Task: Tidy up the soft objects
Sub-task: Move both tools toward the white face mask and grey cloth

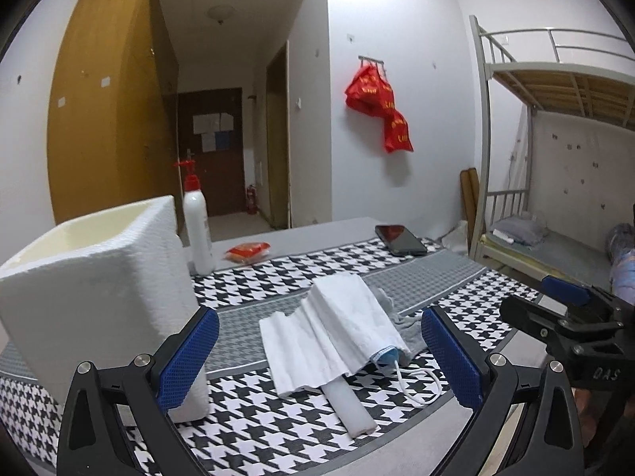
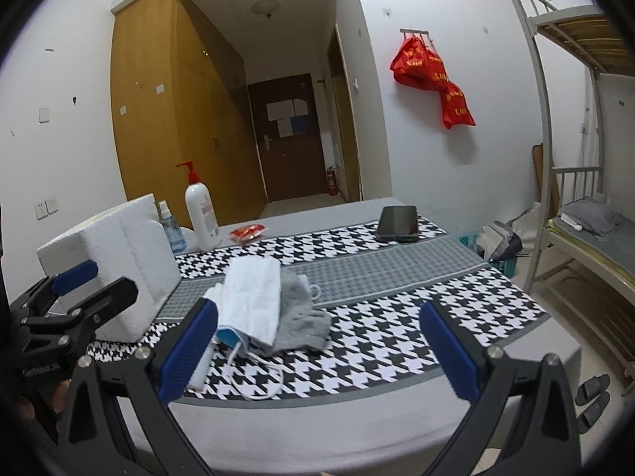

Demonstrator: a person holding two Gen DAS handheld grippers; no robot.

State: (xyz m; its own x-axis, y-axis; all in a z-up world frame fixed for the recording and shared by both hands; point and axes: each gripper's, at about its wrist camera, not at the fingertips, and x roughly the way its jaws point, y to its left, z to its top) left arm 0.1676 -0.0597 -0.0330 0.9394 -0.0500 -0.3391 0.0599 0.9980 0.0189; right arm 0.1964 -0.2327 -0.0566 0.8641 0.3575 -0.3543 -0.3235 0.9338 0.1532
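Observation:
A pile of soft things lies mid-table on the houndstooth cloth [image 1: 278,428]: a white face mask [image 1: 353,321] on folded white tissue [image 1: 293,353], with a grey cloth [image 2: 301,317] beside it and a white foam strip [image 1: 353,408] under it. The mask also shows in the right wrist view [image 2: 254,297]. A white foam box [image 1: 91,285] stands at the left. My left gripper [image 1: 317,357] is open, just in front of the pile. My right gripper [image 2: 317,353] is open and empty, to the right of the pile, near the table's front edge.
A white pump bottle [image 1: 197,230], a small blue spray bottle [image 2: 170,230], a red packet [image 1: 248,252] and a black phone [image 1: 401,240] sit toward the back. A metal bunk bed [image 1: 555,158] stands at the right. Slippers [image 2: 593,400] lie on the floor.

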